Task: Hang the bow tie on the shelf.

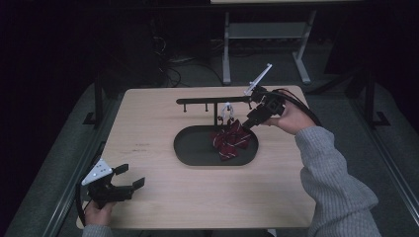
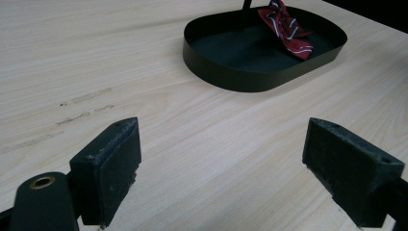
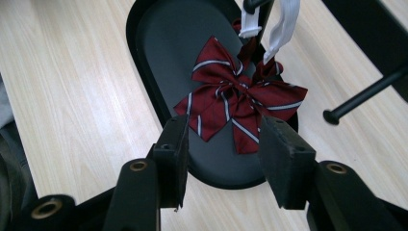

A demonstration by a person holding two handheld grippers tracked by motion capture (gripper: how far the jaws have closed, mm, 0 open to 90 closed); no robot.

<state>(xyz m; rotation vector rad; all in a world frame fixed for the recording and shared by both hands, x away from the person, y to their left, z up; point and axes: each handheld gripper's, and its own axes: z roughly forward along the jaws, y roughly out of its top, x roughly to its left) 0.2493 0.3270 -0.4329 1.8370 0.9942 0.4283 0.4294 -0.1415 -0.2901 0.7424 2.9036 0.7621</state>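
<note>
A dark red bow tie (image 1: 231,138) with white stripes lies at the right end of a black oval tray (image 1: 192,158) in the middle of the table. A white strap (image 1: 227,111) runs from it up to a black rack (image 1: 212,100) behind the tray. My right gripper (image 1: 247,123) points down at the bow from the right. In the right gripper view its jaws (image 3: 223,139) stand open just short of the bow tie (image 3: 231,101), with the pads off the cloth. My left gripper (image 1: 131,177) rests open near the table's front left corner, and nothing is between the fingers (image 2: 221,154).
The rack's horizontal bar (image 3: 361,98) reaches left and right above the tray's far side. In the left gripper view the tray (image 2: 231,74) lies well ahead across bare wood. Grey legs of another table (image 1: 226,49) stand on the dark floor behind.
</note>
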